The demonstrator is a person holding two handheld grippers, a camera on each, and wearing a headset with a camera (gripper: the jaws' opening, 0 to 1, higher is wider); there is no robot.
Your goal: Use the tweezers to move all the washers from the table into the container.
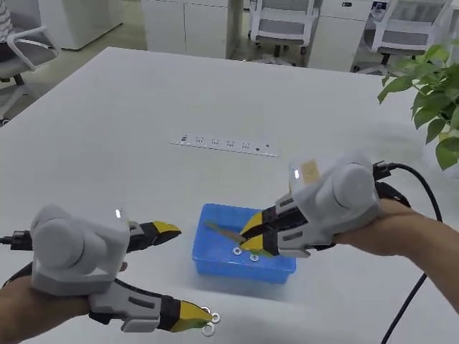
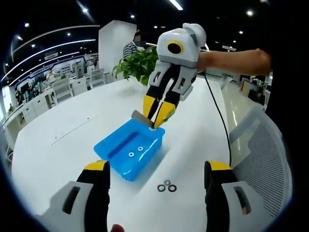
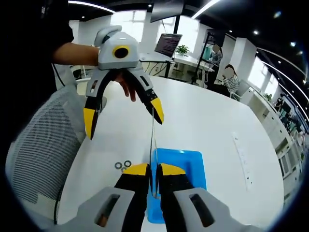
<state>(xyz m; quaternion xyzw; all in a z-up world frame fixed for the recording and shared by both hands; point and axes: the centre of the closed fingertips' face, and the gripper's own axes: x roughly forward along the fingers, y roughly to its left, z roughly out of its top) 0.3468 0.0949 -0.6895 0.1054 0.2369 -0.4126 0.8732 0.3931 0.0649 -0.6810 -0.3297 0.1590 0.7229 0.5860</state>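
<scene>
A blue container [image 1: 215, 266] sits on the white table with two washers [image 1: 245, 254] inside. Three more washers [image 1: 209, 321] lie on the table in front of it, also in the left gripper view [image 2: 166, 186] and the right gripper view [image 3: 122, 166]. My right gripper [image 1: 249, 240] is shut on metal tweezers [image 1: 222, 231], whose tips hang over the container [image 3: 186, 166]. The tweezers [image 3: 153, 137] run forward from between its jaws. My left gripper [image 1: 188, 272] is open and empty, one jaw just beside the loose washers. Its jaws [image 2: 158, 166] frame the container [image 2: 116, 145].
A flush power strip [image 1: 226, 143] lies in the table beyond the container. A potted plant [image 1: 430, 93] stands at the far right edge. A black cable [image 1: 423, 193] trails from the right gripper. Office chairs stand behind the table.
</scene>
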